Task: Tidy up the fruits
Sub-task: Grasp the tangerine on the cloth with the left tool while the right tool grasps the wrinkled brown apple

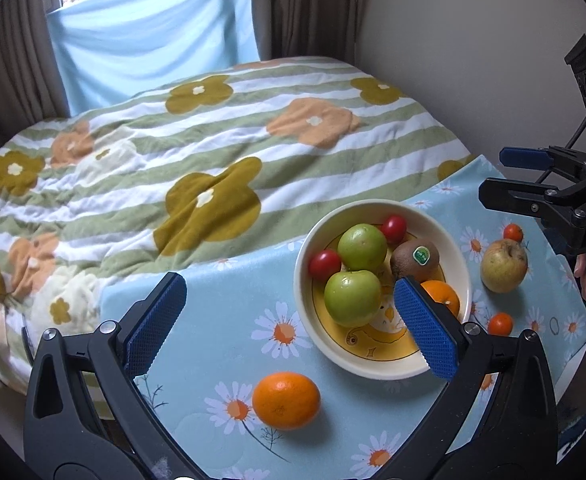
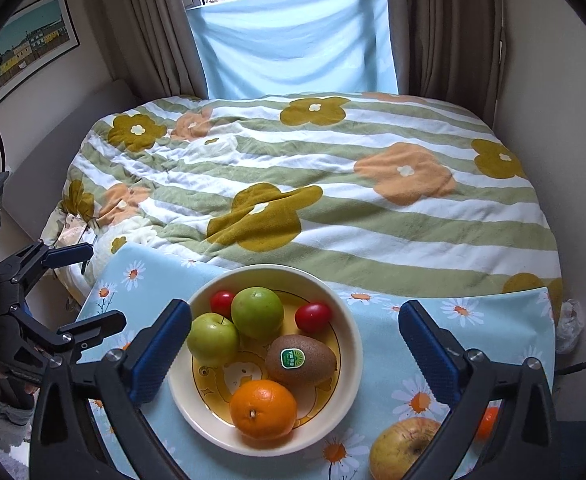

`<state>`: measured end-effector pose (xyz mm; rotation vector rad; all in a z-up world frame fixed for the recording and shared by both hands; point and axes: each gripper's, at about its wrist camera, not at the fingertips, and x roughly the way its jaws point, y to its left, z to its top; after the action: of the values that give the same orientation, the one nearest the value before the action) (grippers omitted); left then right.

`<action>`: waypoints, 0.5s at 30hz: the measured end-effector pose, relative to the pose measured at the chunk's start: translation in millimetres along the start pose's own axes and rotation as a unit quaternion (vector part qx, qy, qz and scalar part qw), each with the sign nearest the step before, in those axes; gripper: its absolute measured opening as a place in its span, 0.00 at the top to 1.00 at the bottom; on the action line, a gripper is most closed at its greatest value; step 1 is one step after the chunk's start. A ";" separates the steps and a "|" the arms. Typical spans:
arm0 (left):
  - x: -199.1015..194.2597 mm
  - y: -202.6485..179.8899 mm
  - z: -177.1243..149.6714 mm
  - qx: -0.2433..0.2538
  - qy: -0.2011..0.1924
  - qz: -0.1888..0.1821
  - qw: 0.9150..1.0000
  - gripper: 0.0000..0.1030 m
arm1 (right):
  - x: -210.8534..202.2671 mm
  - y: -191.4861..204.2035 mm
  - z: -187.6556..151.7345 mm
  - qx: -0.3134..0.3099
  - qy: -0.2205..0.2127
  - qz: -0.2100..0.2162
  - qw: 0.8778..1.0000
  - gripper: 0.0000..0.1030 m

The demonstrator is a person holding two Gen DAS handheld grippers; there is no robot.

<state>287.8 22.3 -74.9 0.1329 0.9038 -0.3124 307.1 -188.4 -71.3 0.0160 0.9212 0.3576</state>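
While the bowl [image 2: 267, 442] already holds two green apples [image 2: 257, 312], a kiwi [image 2: 301, 360] with a sticker, an orange [image 2: 263, 408] and two small red tomatoes [image 2: 313, 317], several fruits lie loose on the daisy-print cloth [image 1: 221, 304] covering the surface. From the left wrist view, a second orange [image 1: 286, 400] sits in front of the bowl and well apart from it, a yellowish apple [image 1: 504, 266] stands to the bowl's right, and two little orange-red fruits [image 1: 500, 324] rest near that apple, one in front of it and one behind.

Both tools are empty. The right tool [image 2: 293, 344] hangs over the bowl with its blue pads spread wide, nothing between them but the bowl below. The left tool [image 1: 289, 316] is likewise spread open, and the loose orange shows just below the gap between its pads.

My reading is that the next pick falls most naturally to the left tool and that orange. To do it well, bring the tool down so the pads straddle the orange at its widest part, close gently since the skin is smooth and the fruit can roll, then lift clear of the rim before moving over the bowl. The free space lies at the near left of the bowl's floor; setting the orange there avoids knocking the tomatoes or the front green apple. The yellowish apple suits the right tool, being nearer to it. The cloth may drag if a pad scrapes it, so keep the fingertips just off the fabric.
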 end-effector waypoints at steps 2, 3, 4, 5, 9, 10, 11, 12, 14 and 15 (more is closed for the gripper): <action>-12.5 -2.7 1.0 -0.002 -0.010 0.004 1.000 0.00 | -17.3 -0.4 -0.4 -0.003 -0.006 -0.006 1.000 0.00; -18.7 -3.8 1.0 -0.004 -0.016 0.007 1.000 0.00 | -25.5 -0.4 -1.4 -0.005 -0.010 -0.010 1.000 0.00; -25.0 -5.4 0.2 -0.006 -0.022 0.010 1.000 0.00 | -33.6 -0.8 -2.7 -0.008 -0.013 -0.013 1.000 0.00; -31.9 -6.5 -1.0 -0.009 -0.027 0.012 1.000 0.00 | -41.1 -1.7 -4.8 -0.010 -0.014 -0.014 1.000 0.00; -58.5 -15.2 -14.2 -0.021 -0.047 0.030 0.998 0.00 | -70.7 -8.4 -19.7 -0.012 -0.023 -0.029 0.999 0.00; -64.0 -18.0 -19.1 -0.025 -0.049 0.038 0.998 0.00 | -77.8 -10.7 -24.6 -0.012 -0.028 -0.031 0.999 0.00; -67.7 -20.2 -23.5 -0.030 -0.049 0.045 0.997 0.00 | -85.0 -12.8 -30.7 -0.013 -0.033 -0.034 0.999 0.00; -71.4 -22.7 -29.1 -0.036 -0.048 0.049 0.997 0.00 | -91.0 -14.6 -36.3 -0.013 -0.036 -0.039 0.998 0.00; -77.0 -27.9 -41.2 -0.048 -0.047 0.054 0.996 0.00 | -100.4 -19.3 -48.3 -0.013 -0.040 -0.048 0.998 0.00; -78.4 -30.6 -47.2 -0.052 -0.045 0.056 0.996 0.00 | -104.3 -22.1 -54.7 -0.013 -0.040 -0.051 0.998 0.00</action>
<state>197.2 21.3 -41.5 0.0720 0.8174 -0.1648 213.5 -248.9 -27.3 -0.0403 0.8346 0.2718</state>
